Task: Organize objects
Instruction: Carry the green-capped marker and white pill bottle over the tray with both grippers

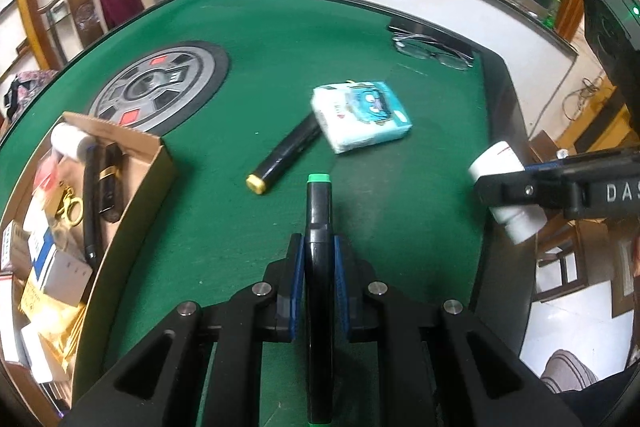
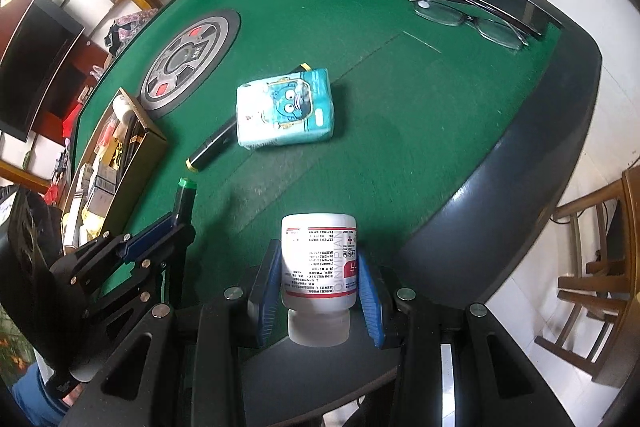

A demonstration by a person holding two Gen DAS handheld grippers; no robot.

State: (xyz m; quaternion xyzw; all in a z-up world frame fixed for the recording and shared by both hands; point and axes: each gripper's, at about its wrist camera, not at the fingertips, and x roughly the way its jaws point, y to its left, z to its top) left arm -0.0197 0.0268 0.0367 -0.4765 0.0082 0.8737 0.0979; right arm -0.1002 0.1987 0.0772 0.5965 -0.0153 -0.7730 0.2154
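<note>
1. Two handheld grippers are seen above a green felt-topped desk point(image 1: 248, 39) with a dark rounded rim.
2. The left gripper point(image 1: 319, 255) has its blue-padded jaws clenched on a black marker with a green cap point(image 1: 319, 211); the marker is held along the gripper's line, its green end pointing away from the camera and raised above the felt.
3. The right gripper point(image 2: 318, 291) has its jaws grasping a white plastic medicine bottle with a red-and-white printed label point(image 2: 319, 259); the bottle's cap end points toward the camera, and it is held over the near edge of the desk.
4. In the left wrist view, the same bottle is seen at the right, clamped crosswise in the right gripper, beyond the desk's rim.
5. An open brown cardboard box point(image 1: 132, 183) stands at the left edge of the desk and is filled with small cartons, a white bottle, gold-handled scissors and dark pen-like items.
6. A black marker with a yellow cap point(image 1: 286, 155) lies on the felt near the middle, its far end touching or tucked under a light blue tissue pack printed with a cartoon face point(image 1: 360, 115).
7. A round grey and black panel with red marks point(image 1: 160, 87) is set into the felt beyond the box.
8. A pair of dark-framed glasses point(image 2: 468, 19) lies at the far right corner, just beside a flat black phone-like slab point(image 2: 488, 1).
</note>
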